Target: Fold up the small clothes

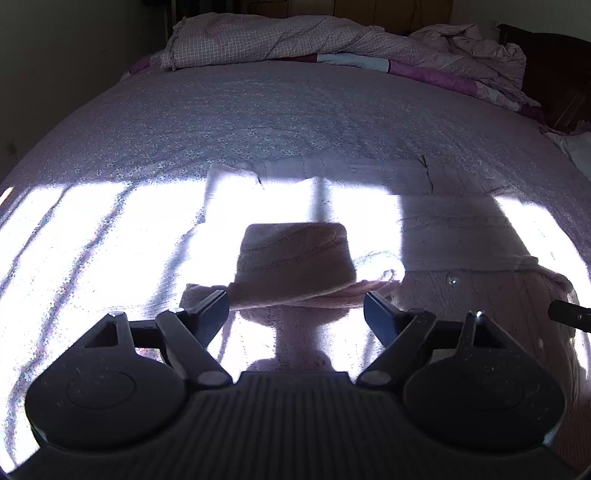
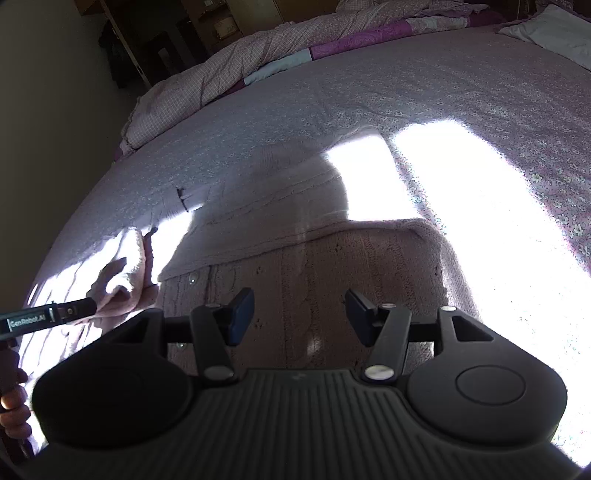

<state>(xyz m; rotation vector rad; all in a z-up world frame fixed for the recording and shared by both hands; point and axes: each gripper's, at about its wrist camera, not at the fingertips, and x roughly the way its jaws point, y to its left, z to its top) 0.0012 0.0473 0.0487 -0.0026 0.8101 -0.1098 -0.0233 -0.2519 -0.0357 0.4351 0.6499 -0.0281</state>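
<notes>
Mid-fold on a pink cardigan point(image 2: 332, 266) spread flat on the bed point(image 2: 332, 110). Left tool point(image 1: 295, 308) released over a folded sleeve point(image 1: 295, 258), right tool point(image 2: 299, 314) released too. Probably needs a hem grab next.

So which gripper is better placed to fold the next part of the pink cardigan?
Probably the left gripper: it is open, with a raised fold of the pink knitted cardigan between its fingers. The right gripper, also open, hovers over flat knit.

grippers: 2, left gripper point(image 1: 295, 306) and right gripper point(image 2: 299, 314) | pink knit cardigan point(image 2: 332, 266): 1 | bed point(image 1: 295, 122): 1 | rumpled quilt point(image 1: 280, 40): 1 | white pillow point(image 2: 554, 29): 1
</notes>
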